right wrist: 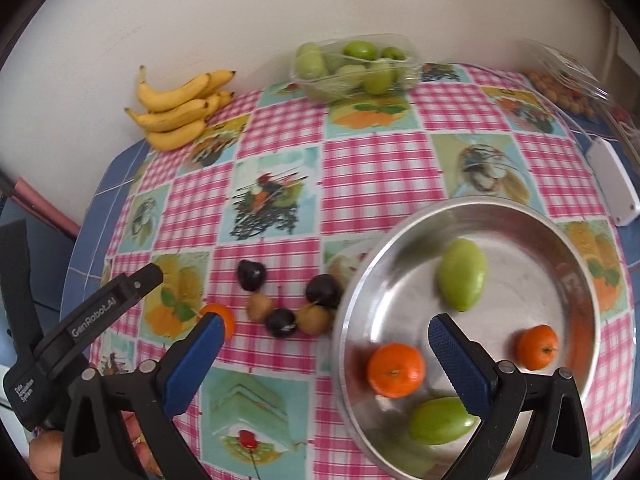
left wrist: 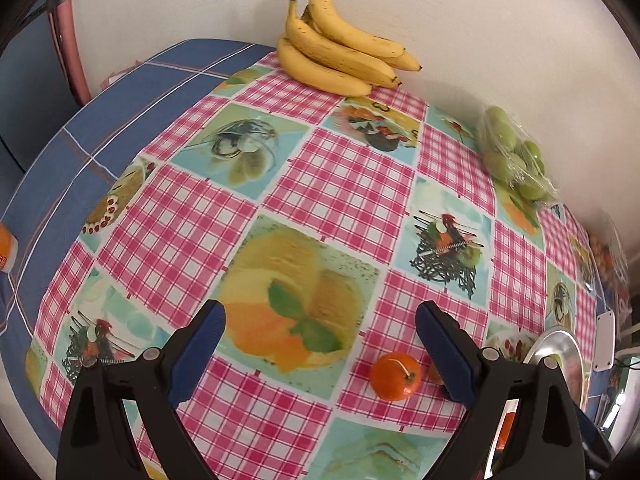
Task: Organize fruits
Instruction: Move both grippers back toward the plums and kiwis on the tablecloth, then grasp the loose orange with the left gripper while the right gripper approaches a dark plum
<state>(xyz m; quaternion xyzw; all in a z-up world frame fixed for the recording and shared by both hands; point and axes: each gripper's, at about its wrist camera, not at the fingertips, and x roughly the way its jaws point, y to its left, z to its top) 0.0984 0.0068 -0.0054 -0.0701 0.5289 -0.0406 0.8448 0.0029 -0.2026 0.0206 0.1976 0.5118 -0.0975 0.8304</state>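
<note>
A: Left gripper (left wrist: 320, 336), own camera: what's the build?

B: Two black plastic arms, each tipped with a blue ribbed pad (left wrist: 198, 356). Round silver pins at the joints. Triangular cutouts in the black frame.

A: Right gripper (right wrist: 326, 354)?

B: Same pattern: black arms, blue textured pads (right wrist: 460, 364), silver pins.

A: Any markings?

B: In the right view the left gripper's black body (right wrist: 96, 316) reads "GenRobot.AI" in white, with a smaller label lower down, too small to read surely. Bare skin of a hand (right wrist: 44, 456) below it.
</note>
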